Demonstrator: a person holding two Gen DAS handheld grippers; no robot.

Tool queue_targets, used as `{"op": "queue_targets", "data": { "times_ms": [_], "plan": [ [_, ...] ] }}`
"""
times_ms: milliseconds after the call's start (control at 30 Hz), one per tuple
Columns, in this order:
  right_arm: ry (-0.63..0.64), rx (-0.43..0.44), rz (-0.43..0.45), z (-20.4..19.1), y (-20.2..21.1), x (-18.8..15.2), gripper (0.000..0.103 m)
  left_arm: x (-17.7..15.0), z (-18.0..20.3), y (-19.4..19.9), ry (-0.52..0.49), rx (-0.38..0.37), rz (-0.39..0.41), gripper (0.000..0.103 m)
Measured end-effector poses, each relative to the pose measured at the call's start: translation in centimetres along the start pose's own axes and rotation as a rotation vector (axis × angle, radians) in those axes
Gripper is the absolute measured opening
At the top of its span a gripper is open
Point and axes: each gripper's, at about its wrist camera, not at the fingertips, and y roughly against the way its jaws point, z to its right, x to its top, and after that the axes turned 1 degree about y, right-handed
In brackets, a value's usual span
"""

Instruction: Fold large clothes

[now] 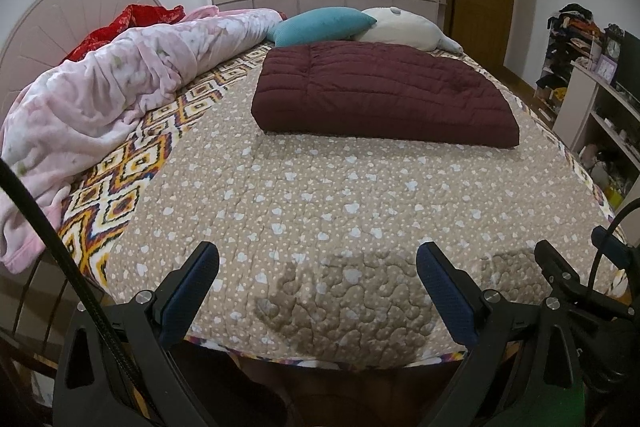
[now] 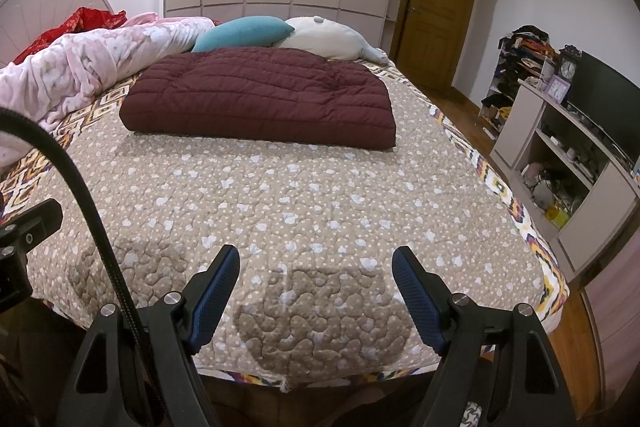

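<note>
A maroon quilted coat (image 1: 380, 95) (image 2: 260, 97) lies folded into a thick rectangle on the far half of the bed. My left gripper (image 1: 318, 251) hangs open over the near edge of the bed, with only the bedspread between its blue pads. My right gripper (image 2: 316, 253) is open too, over the same near edge and well short of the coat. In the left wrist view the right gripper's black body (image 1: 560, 271) shows at the right edge. Neither gripper touches the coat.
A tan quilted bedspread with white hearts (image 1: 320, 195) (image 2: 320, 195) covers the bed. A crumpled pink blanket (image 1: 100, 95) and a red cloth (image 1: 128, 23) lie along the left side. Teal (image 1: 324, 25) and white pillows (image 1: 404, 27) sit behind the coat. Shelves with a TV (image 2: 600, 107) stand on the right.
</note>
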Motion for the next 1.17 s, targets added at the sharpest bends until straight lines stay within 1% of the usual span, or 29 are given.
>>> {"op": "queue_targets", "data": {
  "times_ms": [800,1000,1167],
  "plan": [
    [0.004,0.013,-0.013,0.07,-0.44,-0.2,0.083,-0.31,-0.06,-0.22,-0.006,0.007,-0.004,0.098],
    [0.006,0.016,-0.017,0.03,-0.54,-0.33,0.083,-0.64,-0.26,0.13,-0.013,0.035,0.032,0.098],
    [0.006,0.017,-0.018,0.08,-0.64,-0.4,0.083,-0.62,-0.4,-0.04,-0.014,0.045,0.019,0.098]
  ]
}}
